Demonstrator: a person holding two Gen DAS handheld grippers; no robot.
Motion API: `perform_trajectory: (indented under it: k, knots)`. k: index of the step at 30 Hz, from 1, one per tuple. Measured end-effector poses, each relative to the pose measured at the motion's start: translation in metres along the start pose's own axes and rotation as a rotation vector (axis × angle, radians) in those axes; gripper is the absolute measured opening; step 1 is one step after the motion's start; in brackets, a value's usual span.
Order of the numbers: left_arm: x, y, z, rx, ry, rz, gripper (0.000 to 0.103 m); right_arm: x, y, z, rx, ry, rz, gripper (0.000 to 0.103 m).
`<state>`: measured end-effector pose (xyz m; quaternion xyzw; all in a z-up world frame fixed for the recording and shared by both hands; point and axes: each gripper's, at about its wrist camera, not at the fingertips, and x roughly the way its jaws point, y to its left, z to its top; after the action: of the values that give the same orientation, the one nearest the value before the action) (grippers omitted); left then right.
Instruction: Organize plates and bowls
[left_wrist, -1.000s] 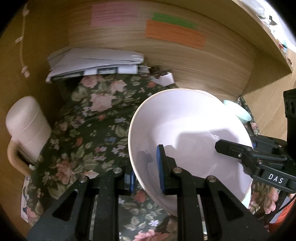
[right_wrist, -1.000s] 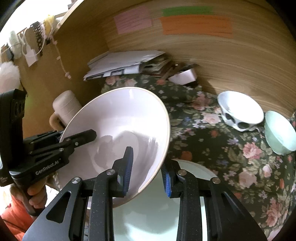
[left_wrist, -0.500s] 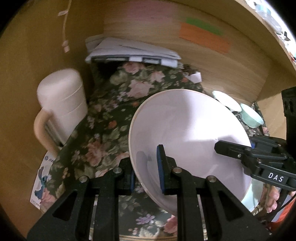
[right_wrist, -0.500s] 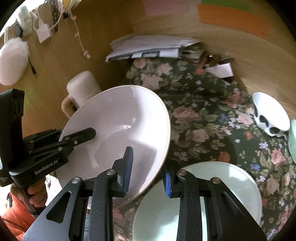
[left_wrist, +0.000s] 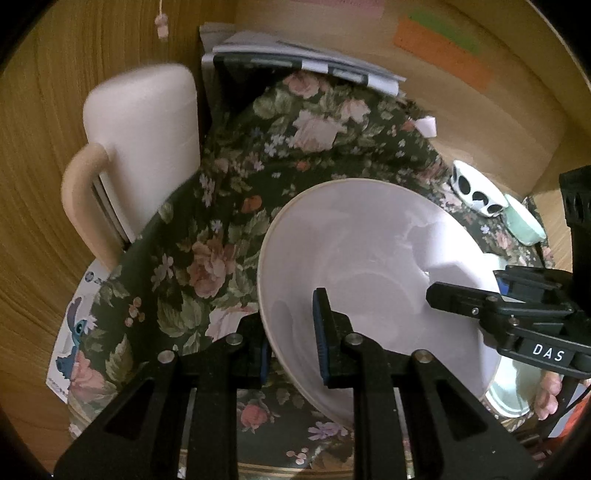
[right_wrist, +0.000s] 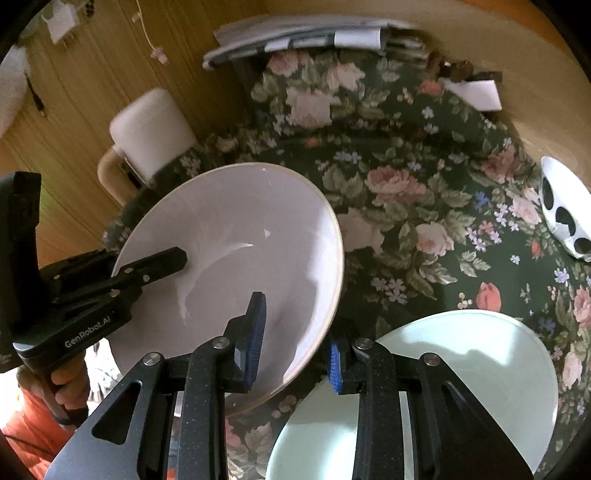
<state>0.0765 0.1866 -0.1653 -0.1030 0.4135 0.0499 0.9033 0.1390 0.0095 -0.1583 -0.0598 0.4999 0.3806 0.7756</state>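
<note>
While both grippers, left gripper (left_wrist: 291, 334) and right gripper (right_wrist: 295, 341), clamp opposite rims of the wide white ceramic bowl (right_wrist: 236, 258) above the floral cloth (right_wrist: 406, 206), the pale green plate (right_wrist: 461, 369), spotted bowl (right_wrist: 565, 210) and mint bowl (left_wrist: 524, 225) lie unstacked; sorting looks barely begun.

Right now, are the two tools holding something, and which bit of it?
Yes. Both hold one big white bowl by its rim: the left tool pinches one edge, and the right tool pinches the opposite edge.

Floral cloth (left_wrist: 229, 206) w/ cream jug (left_wrist: 144, 147) at left edge, papers (right_wrist: 303, 35) stacked at back.
</note>
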Motion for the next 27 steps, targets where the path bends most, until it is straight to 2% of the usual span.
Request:
perform_trajectory:
  k: [3,6,10,11,15,20,27]
  knots:
    - [0.009,0.002,-0.003,-0.006,0.020,-0.001,0.019,0.005,0.002,-0.001,-0.017,0.009,-0.021,0.028]
    - [0.008,-0.001,-0.003,0.019,0.006,0.016,0.019,0.003,0.002,-0.001,-0.022,0.008,-0.024,0.029]
    - [0.007,0.000,-0.003,0.019,-0.001,0.018,0.020,-0.007,-0.001,-0.002,-0.030,-0.028,-0.046,0.029]
    - [0.006,0.000,-0.003,0.018,-0.008,0.022,0.020,-0.011,-0.001,-0.002,-0.033,-0.044,-0.056,0.032]
    - [-0.005,0.003,0.003,0.011,-0.046,0.039,0.038,-0.031,-0.005,-0.002,-0.026,-0.104,-0.068,0.038]
    - [-0.022,-0.004,0.016,0.026,-0.099,0.057,0.046,-0.061,-0.021,-0.001,0.009,-0.190,-0.108,0.045]
    - [-0.050,-0.042,0.041,0.098,-0.219,0.043,0.062,-0.107,-0.067,-0.008,0.097,-0.293,-0.188,0.046]
